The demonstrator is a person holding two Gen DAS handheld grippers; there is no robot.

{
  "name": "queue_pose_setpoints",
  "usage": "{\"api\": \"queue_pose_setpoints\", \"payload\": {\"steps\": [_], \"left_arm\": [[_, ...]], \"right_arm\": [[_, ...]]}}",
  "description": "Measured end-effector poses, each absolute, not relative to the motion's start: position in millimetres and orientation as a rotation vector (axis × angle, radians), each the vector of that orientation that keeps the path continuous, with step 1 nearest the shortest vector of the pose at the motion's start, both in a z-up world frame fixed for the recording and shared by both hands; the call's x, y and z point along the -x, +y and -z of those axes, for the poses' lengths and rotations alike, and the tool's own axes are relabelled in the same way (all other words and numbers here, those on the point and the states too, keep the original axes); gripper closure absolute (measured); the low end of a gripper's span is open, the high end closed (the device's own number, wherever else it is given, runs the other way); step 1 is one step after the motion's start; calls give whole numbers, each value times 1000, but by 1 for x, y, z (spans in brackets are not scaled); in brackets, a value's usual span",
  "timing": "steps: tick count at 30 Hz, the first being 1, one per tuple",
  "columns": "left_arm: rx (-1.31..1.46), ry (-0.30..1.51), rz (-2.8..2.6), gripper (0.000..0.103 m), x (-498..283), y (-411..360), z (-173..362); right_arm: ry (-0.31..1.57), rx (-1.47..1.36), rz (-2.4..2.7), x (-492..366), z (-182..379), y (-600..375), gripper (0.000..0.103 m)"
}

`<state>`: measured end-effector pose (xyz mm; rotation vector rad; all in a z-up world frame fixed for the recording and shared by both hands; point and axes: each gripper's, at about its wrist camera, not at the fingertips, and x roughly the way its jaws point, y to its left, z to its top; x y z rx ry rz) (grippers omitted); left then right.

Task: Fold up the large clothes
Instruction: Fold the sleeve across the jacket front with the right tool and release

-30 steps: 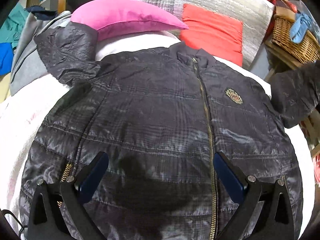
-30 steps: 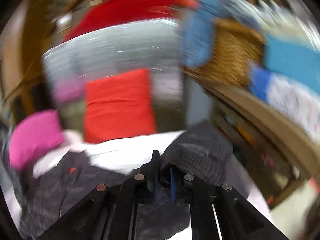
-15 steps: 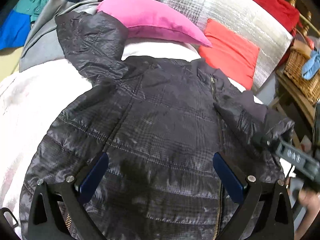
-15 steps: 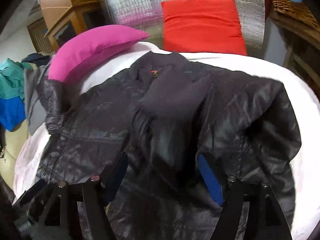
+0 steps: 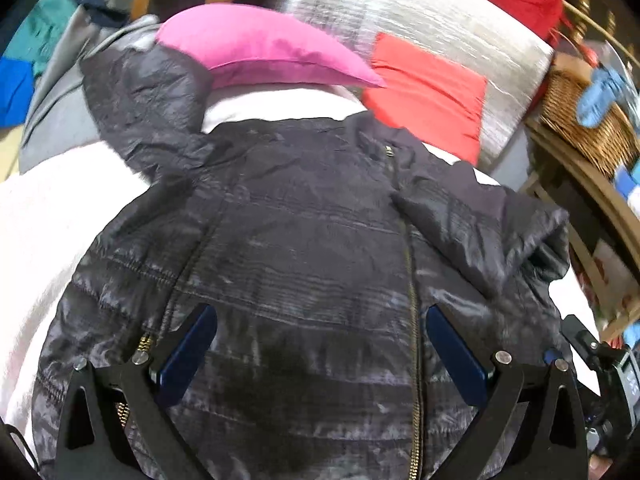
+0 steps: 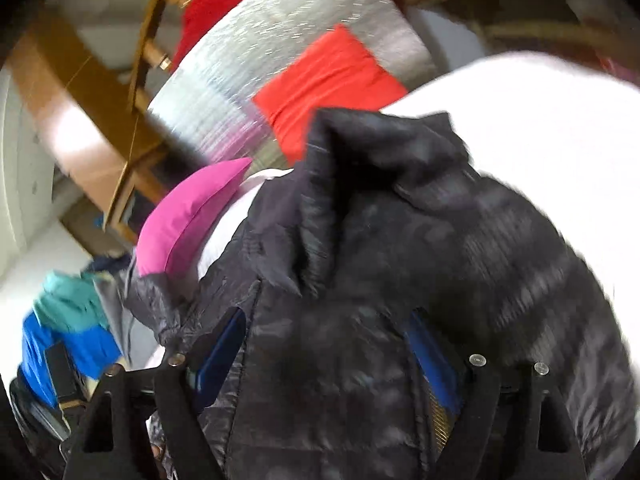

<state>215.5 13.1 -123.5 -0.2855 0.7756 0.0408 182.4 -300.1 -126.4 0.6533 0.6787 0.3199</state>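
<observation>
While the black puffer jacket lies front-up on the white bedding, zip closed, the left wrist view shows the left gripper hovering above its lower front w/ jaws spread wide and nothing between the blue pads. One sleeve sticks out toward the pink pillow; the other sleeve is folded in across the chest, near the zip. A red cushion and a wicker basket sit behind. At the lower right edge of this view, part of the other tool shows, just beside the jacket hem.

Right wrist view, tilted and motion-blurred: the right gripper has just been opening, jaws now wide; jacket fabric bulges up between the pads, but they don't press on it as far as I can tell, so nothing's gripped. The folded-in sleeve humps up in front of it, not flat.

Risks, imo: that folded sleeve is puffy and slick, so it'll likely spring back or slide off the chest once left alone. If the other sleeve gets pulled in fast, the body may drag on the bedding and skew the fold. A pinch on the top layer only would lift the shell, not the whole side.
</observation>
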Motion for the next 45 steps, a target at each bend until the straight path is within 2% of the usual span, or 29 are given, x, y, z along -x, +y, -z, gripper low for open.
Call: {"api": "queue_pose_setpoints", "payload": {"steps": [4, 9, 16, 18, 19, 21, 22, 23, 28, 36, 37, 38, 41, 43, 45], "left_arm": [[272, 799, 24, 0, -219, -17, 104], [62, 841, 62, 0, -272, -87, 78], [-189, 924, -16, 0, -338, -148, 100], [-243, 957, -42, 9, -350, -154, 111], [-251, 964, -49, 19, -352, -154, 114], [-226, 984, -42, 55, -356, -149, 117], [-203, 995, -42, 86, -357, -145, 118], [-159, 989, -61, 89, -356, -135, 114], [-22, 859, -114, 90, -333, -88, 93], [332, 937, -172, 86, -327, 13, 132], [343, 940, -172, 80, -327, 18, 134], [340, 930, -170, 67, -325, 21, 134], [338, 902, -143, 39, -320, 24, 130], [352, 880, -110, 25, -318, 25, 127], [392, 886, -100, 22, -320, 32, 127]], "right_arm": [[675, -709, -339, -182, 140, -312, 18], [652, -762, -352, -182, 144, -318, 18], [645, -787, -367, -180, 147, -322, 18], [642, -797, -371, -180, 148, -323, 18], [642, -801, -374, -180, 148, -323, 18], [641, -803, -376, -180, 149, -324, 18], [642, -802, -376, -181, 148, -324, 18], [642, -801, -376, -181, 148, -324, 18], [643, -799, -375, -181, 148, -323, 18], [647, -778, -366, -181, 146, -322, 18], [648, -775, -365, -181, 146, -321, 18], [649, -773, -365, -181, 146, -321, 18], [649, -769, -363, -181, 146, -320, 18], [649, -770, -364, -180, 147, -321, 18], [649, -769, -364, -180, 147, -321, 18]]}}
